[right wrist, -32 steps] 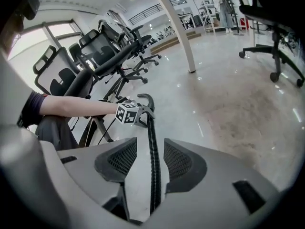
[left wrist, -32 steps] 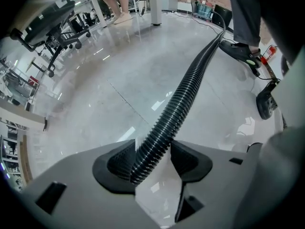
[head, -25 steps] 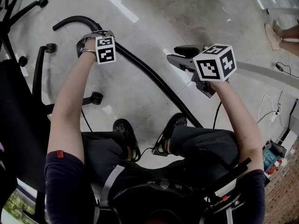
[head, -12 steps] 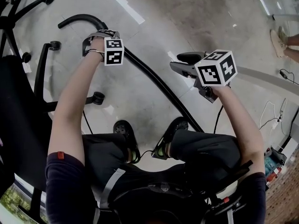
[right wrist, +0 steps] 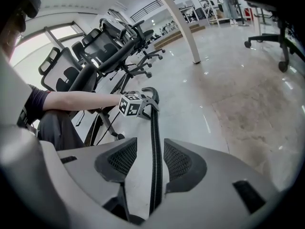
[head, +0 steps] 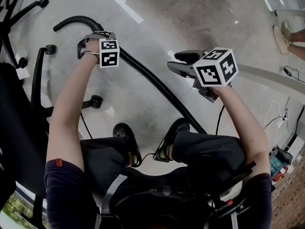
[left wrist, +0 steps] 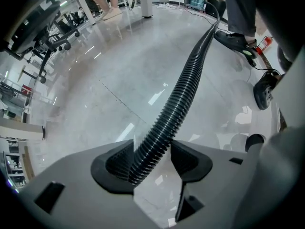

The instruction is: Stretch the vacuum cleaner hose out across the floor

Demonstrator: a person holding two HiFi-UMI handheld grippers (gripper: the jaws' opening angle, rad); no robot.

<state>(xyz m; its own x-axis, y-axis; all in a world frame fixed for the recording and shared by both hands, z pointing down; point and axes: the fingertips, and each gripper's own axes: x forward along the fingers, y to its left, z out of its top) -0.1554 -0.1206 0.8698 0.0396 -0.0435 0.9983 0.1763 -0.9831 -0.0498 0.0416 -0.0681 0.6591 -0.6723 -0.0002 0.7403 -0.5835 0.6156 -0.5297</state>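
While on hose [left wrist: 183,97], left hand-held gripper [left wrist: 152,159]

Very little has shifted for you. In the head view your right gripper [head: 172,61] has drifted a touch toward 9 o'clock, narrowing the gap to your left gripper [head: 91,41]. The left gripper's marker cube [head: 109,53] seems to have rolled slightly. Half a second ago the whole scene swayed toward 3 o'clock; it has swung back.

floor far side [head: 200,13]: open, bare concrete
floor left edge: office chair [head: 37,80] legs and castors crowd it
floor right edge: bystander's foot [head: 279,35]
floor middle: hose [head: 152,81] crosses diagonally
near edge: wearer's shoes [head: 125,135]
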